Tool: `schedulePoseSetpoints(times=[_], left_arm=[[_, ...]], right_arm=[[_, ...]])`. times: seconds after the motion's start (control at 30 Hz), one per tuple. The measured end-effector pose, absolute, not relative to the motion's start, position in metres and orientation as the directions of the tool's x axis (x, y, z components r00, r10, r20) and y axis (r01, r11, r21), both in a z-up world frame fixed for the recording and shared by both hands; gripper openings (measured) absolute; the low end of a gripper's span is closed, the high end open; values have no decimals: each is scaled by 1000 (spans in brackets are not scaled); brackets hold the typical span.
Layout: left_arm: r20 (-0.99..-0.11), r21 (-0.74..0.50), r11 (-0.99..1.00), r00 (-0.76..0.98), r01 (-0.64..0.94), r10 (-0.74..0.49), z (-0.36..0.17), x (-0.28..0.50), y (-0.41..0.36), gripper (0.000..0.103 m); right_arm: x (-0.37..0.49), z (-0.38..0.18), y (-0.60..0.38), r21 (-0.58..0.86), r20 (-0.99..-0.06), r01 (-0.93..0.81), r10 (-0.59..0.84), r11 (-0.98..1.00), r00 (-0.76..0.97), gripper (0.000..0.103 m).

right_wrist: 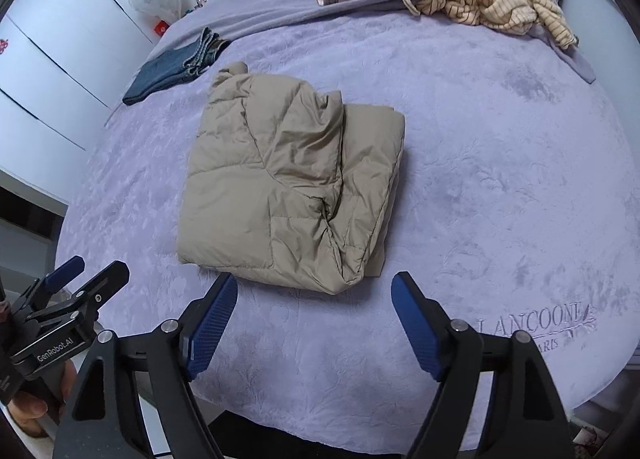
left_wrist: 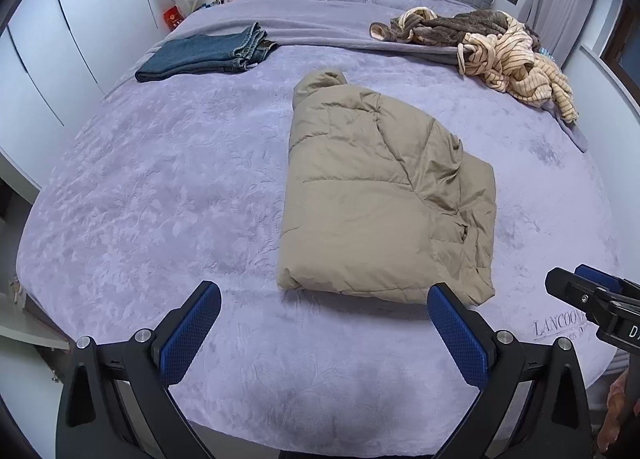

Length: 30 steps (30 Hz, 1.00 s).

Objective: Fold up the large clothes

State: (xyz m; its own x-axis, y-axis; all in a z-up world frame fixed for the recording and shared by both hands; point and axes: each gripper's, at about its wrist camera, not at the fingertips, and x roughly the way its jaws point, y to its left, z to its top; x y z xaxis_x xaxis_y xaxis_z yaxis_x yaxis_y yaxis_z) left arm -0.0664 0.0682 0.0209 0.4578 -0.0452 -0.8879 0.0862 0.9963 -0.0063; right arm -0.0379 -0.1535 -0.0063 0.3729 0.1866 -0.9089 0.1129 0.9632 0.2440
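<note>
Puffer jacket (left_wrist: pixel 380 195) is lying folded mid-bed (left_wrist: pixel 160 179), freeing space around it. Left gripper (left_wrist: pixel 324 329) and right gripper (right_wrist: pixel 314 319) are hovering spread and empty, apparently finished with it.

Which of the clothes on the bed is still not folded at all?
The striped cream and brown heap at the far right of the bed, tangled and bunched. The tan puffer jacket in the middle and the jeans at the far left are both folded flat.
</note>
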Motion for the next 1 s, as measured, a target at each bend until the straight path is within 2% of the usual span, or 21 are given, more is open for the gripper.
schedulePoseSetpoints(times=[0.1,0.73,1.0], left_arm=[[-871,-10,997,490,76,-46,39,-76,68,103],[-796,13,997,604,78,-37,111,-86,86,103],[-789,8,998,613,64,-33,120,-85,96,103]], right_arm=[[-44,12,-153,228,-892,99,167,969,419,91],[-57,83,-131,152,-827,148,43,977,561,92],[-55,88,-123,143,-827,168,25,975,561,92]])
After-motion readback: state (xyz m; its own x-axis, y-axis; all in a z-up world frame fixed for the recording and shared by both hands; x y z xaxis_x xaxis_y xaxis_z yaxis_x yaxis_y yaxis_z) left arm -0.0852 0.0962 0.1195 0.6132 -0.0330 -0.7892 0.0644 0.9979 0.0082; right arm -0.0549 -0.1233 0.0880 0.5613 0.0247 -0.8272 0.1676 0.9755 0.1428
